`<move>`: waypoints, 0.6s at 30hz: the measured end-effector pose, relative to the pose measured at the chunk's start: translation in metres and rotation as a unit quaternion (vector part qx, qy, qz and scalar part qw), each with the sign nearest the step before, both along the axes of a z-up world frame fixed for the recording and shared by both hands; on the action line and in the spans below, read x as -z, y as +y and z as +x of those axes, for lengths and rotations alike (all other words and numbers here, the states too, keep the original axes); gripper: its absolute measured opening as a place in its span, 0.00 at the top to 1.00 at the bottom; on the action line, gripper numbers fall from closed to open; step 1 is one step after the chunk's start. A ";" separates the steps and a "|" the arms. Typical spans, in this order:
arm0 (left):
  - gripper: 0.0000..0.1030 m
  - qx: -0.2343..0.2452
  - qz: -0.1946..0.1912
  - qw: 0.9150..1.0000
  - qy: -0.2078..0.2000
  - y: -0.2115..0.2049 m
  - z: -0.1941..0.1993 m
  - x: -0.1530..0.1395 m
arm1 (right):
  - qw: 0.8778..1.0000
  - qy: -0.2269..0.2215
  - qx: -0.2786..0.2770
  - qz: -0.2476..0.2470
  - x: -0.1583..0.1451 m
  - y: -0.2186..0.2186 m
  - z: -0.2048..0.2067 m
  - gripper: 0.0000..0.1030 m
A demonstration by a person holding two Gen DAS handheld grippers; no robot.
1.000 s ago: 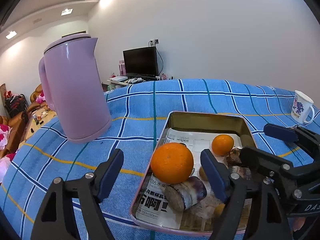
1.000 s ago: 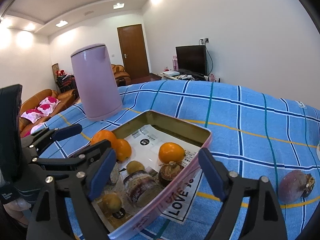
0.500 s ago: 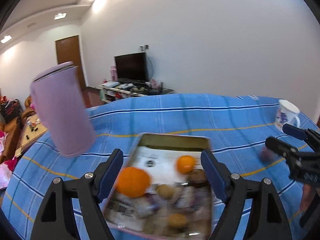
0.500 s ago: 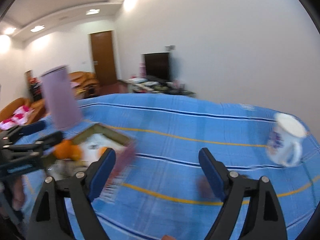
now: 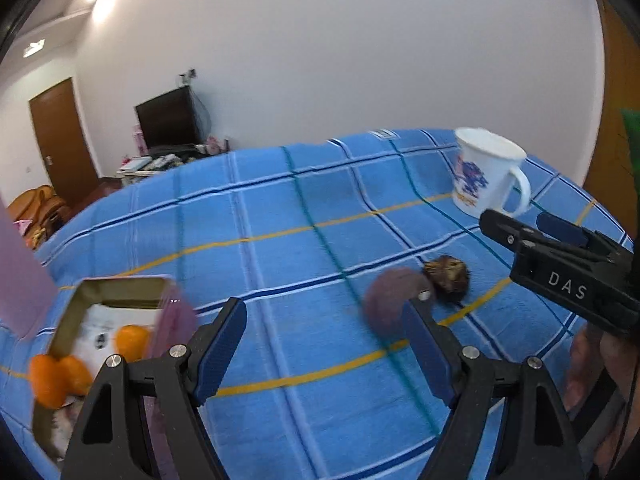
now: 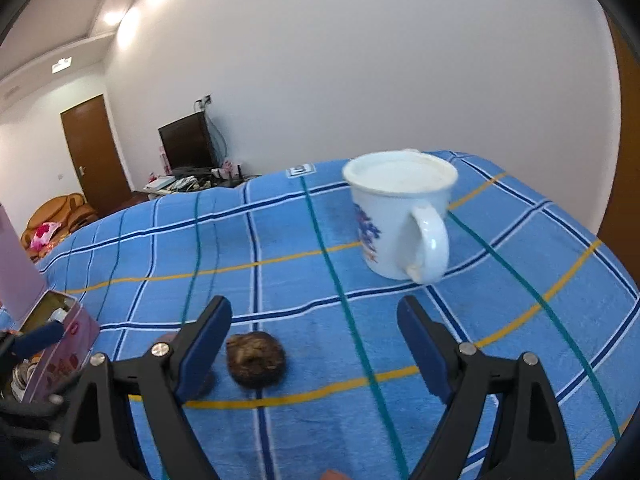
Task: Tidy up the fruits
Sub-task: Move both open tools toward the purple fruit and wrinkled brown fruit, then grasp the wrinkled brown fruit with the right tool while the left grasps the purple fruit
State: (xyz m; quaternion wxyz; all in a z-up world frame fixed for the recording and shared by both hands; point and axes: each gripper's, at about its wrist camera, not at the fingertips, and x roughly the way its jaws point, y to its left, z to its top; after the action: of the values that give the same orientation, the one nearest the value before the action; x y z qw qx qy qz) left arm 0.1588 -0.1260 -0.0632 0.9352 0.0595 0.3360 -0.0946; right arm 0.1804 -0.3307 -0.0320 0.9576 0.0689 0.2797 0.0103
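Note:
A dull purple fruit (image 5: 386, 304) lies on the blue checked cloth, with a dark brown knobbly piece (image 5: 448, 278) touching its right side; I cannot tell whether they are one fruit. My left gripper (image 5: 324, 344) is open and empty, its right finger just in front of the purple fruit. My right gripper (image 6: 316, 344) is also open, and the brown piece (image 6: 256, 360) lies on the cloth just inside its left finger. The pink tin (image 5: 120, 282) with oranges (image 5: 130, 342) sits at the lower left. In the left wrist view the right gripper (image 5: 516, 220) reaches in from the right.
A white mug (image 6: 400, 216) with a blue print stands on the cloth behind the fruit, handle toward me. The lilac kettle (image 5: 20, 280) shows at the left edge beside the tin. A hand (image 5: 588, 368) holds the right gripper. The cloth's far edge drops off behind the mug.
Both grippers swung right, away from the tin and kettle, toward the cloth with the purple fruit and mug. The tin slid to the left edge of both views. Jaw widths look unchanged.

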 end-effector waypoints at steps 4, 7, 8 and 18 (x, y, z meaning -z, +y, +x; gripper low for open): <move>0.21 0.026 0.005 1.000 0.004 -0.020 0.003 0.004 | 0.999 -0.014 0.032 0.019 -0.001 -0.015 -0.002 0.15; 0.21 0.040 0.014 0.999 0.008 -0.031 0.009 0.009 | 0.998 -0.014 0.041 0.047 0.000 -0.025 -0.003 0.15; 0.21 0.041 0.011 0.999 0.014 -0.031 0.013 0.011 | 0.998 -0.014 0.039 0.049 0.000 -0.025 -0.004 0.15; 0.47 0.079 -0.047 0.994 0.063 -0.026 0.032 0.025 | 0.999 -0.010 0.009 0.033 -0.001 -0.008 0.001 0.15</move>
State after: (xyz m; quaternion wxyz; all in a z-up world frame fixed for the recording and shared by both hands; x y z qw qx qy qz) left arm 0.1911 -0.1521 -0.0887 0.9036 0.0360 0.3836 -0.1874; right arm 0.1815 -0.3392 -0.0313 0.9575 0.1030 0.2692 0.0112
